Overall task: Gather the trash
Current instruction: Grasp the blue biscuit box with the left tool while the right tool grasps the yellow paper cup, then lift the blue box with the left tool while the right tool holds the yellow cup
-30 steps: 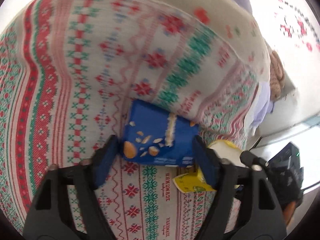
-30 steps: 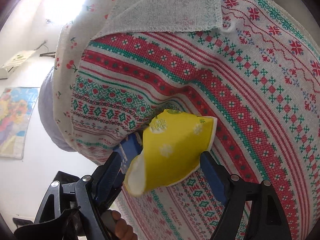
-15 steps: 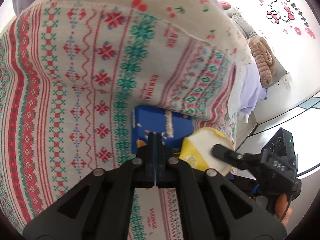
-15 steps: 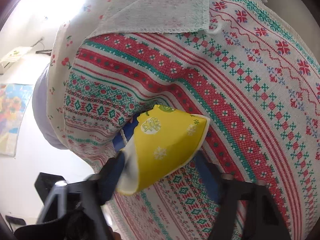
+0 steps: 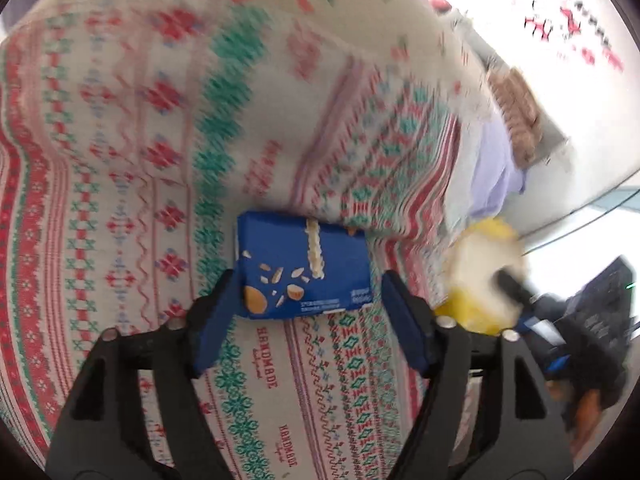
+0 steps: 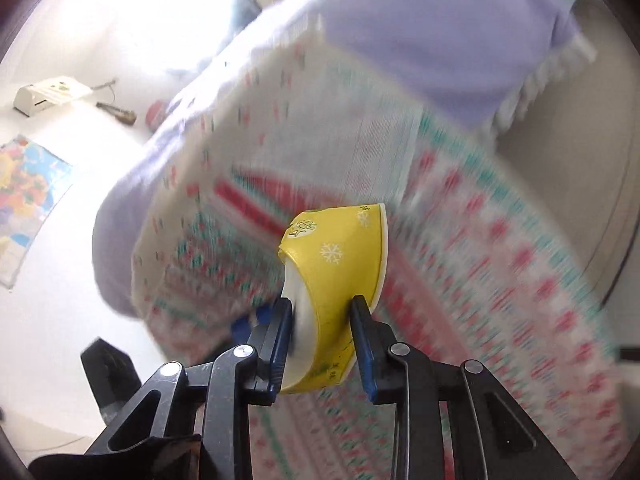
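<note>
A blue snack box (image 5: 304,268) lies on the patterned cloth (image 5: 120,200) of a bed. My left gripper (image 5: 308,284) straddles it, its jaws opening. The left pad sits at the box's edge and a small gap shows on the right. To the right, blurred, is a crushed yellow paper cup (image 5: 484,272) held by my right gripper (image 5: 516,292). In the right wrist view the yellow cup (image 6: 340,272) is squeezed between the blue pads of the right gripper (image 6: 322,312), whose jaws are closing. The cup hangs above the cloth (image 6: 500,280).
A lilac blanket (image 6: 420,40) lies beyond the patterned cloth. On the pale floor at the left are a colourful mat (image 6: 24,192) and a white box (image 6: 44,94). A brown knitted thing (image 5: 516,120) sits at the bed's far edge.
The left gripper shut in front of the blue box, then opened around it again. The right gripper closed on the yellow cup and lifted it off the cloth.
</note>
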The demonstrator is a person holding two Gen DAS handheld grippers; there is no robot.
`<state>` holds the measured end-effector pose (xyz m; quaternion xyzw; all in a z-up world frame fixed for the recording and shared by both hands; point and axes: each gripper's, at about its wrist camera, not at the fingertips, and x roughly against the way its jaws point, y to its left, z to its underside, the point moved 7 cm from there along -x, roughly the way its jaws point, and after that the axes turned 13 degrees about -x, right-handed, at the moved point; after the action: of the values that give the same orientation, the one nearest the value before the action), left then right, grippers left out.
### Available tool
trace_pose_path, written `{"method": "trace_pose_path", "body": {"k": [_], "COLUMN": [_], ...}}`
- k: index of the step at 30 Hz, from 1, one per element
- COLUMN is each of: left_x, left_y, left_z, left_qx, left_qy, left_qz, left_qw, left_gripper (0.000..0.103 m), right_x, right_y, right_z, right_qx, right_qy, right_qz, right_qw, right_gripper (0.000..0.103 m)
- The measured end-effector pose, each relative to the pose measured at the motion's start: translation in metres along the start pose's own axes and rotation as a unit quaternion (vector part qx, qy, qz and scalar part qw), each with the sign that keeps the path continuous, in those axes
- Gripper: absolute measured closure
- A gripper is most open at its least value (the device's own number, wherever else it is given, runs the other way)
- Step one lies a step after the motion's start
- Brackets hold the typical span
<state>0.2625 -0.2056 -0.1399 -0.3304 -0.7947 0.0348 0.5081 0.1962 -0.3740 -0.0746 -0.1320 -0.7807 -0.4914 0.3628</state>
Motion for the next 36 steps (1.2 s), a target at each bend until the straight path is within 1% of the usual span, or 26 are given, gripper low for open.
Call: {"method": "trace_pose_path", "body": {"k": [2,3,5,7,10,13,14,16,17,19,21,24,25,26,27,29,30,31,32,35,36], "left_x": [-0.011,-0.016,-0.023,-0.030,-0.037,-0.043,-0.045,-0.049,-0.051,-0.057,-0.059,-0.054,-0.048,-0.052,-0.051,-0.046,-0.043,-0.040,-0.038,-0.035,-0.035], "left_y": [-0.011,-0.017,-0.027,-0.039,-0.056,-0.075,-0.080,-0.083,-0.083,-0.085,-0.085,-0.081,-0.073,-0.074,-0.073,-0.059,-0.053,-0.050,-0.048,-0.047,-0.048], "left_z": [-0.001,0.001,0.004,0.008,0.016,0.022,0.022,0.018,0.016,0.014,0.011,0.011,0.011,0.007,0.006,0.004,0.004,0.004,0.005,0.009,0.010], "left_qx": [-0.021,-0.038,-0.067,-0.102,-0.155,-0.205,-0.223,-0.237,-0.234,-0.218,-0.201,-0.194,-0.193,-0.187,-0.176,-0.163,-0.159,-0.156,-0.155,-0.149,-0.146], "left_qy": [0.011,0.020,0.034,0.047,0.065,0.075,0.071,0.060,0.058,0.058,0.050,0.034,0.026,0.022,0.018,0.013,0.012,0.011,0.013,0.019,0.019], "left_qz": [-0.019,-0.028,-0.041,-0.056,-0.084,-0.094,-0.107,-0.148,-0.158,-0.152,-0.144,-0.147,-0.140,-0.133,-0.123,-0.101,-0.093,-0.089,-0.085,-0.073,-0.068], "left_qw": [0.9996,0.9987,0.9964,0.9921,0.9821,0.9712,0.9663,0.9583,0.9577,0.9623,0.9677,0.9695,0.9709,0.9732,0.9765,0.9813,0.9828,0.9836,0.9841,0.9860,0.9867], "left_gripper": [0.024,0.023,0.022,0.022,0.022,0.022,0.022,0.022,0.022,0.022,0.022,0.022,0.024,0.029,0.030,0.040,0.040,0.044,0.051,0.064,0.067], "right_x": [0.005,0.006,0.003,0.001,-0.002,0.005,0.007,0.010,0.009,0.008,0.006,0.008,0.008,0.008,0.008,0.008,0.007,0.007,0.007,0.008,0.008], "right_y": [-0.002,-0.002,-0.009,-0.014,-0.022,-0.033,-0.035,-0.038,-0.039,-0.039,-0.038,-0.038,-0.038,-0.038,-0.039,-0.039,-0.040,-0.040,-0.040,-0.039,-0.039], "right_z": [-0.010,-0.011,-0.016,-0.017,-0.021,-0.029,-0.032,-0.035,-0.035,-0.034,-0.033,-0.033,-0.033,-0.032,-0.032,-0.032,-0.032,-0.032,-0.031,-0.030,-0.030], "right_qx": [0.002,-0.001,-0.006,-0.015,-0.025,-0.030,-0.032,-0.035,-0.035,-0.035,-0.035,-0.035,-0.035,-0.035,-0.036,-0.037,-0.037,-0.037,-0.037,-0.035,-0.035], "right_qy": [-0.024,-0.024,-0.012,-0.001,-0.002,-0.012,-0.017,-0.023,-0.023,-0.019,-0.015,-0.015,-0.016,-0.016,-0.016,-0.015,-0.014,-0.014,-0.014,-0.015,-0.015], "right_qz": [0.004,0.004,-0.001,-0.007,-0.009,-0.007,-0.006,-0.004,-0.005,-0.006,-0.009,-0.012,-0.012,-0.012,-0.012,-0.011,-0.012,-0.012,-0.012,-0.013,-0.013], "right_qw": [1.000,1.000,1.000,1.000,1.000,0.999,0.999,0.999,0.999,0.999,0.999,0.999,0.999,0.999,0.999,0.999,0.999,0.999,0.999,0.999,0.999], "right_gripper": [0.073,0.073,0.073,0.073,0.073,0.073,0.073,0.073,0.072,0.072,0.072,0.072,0.072,0.072,0.072,0.072,0.072,0.072,0.072,0.072,0.072]}}
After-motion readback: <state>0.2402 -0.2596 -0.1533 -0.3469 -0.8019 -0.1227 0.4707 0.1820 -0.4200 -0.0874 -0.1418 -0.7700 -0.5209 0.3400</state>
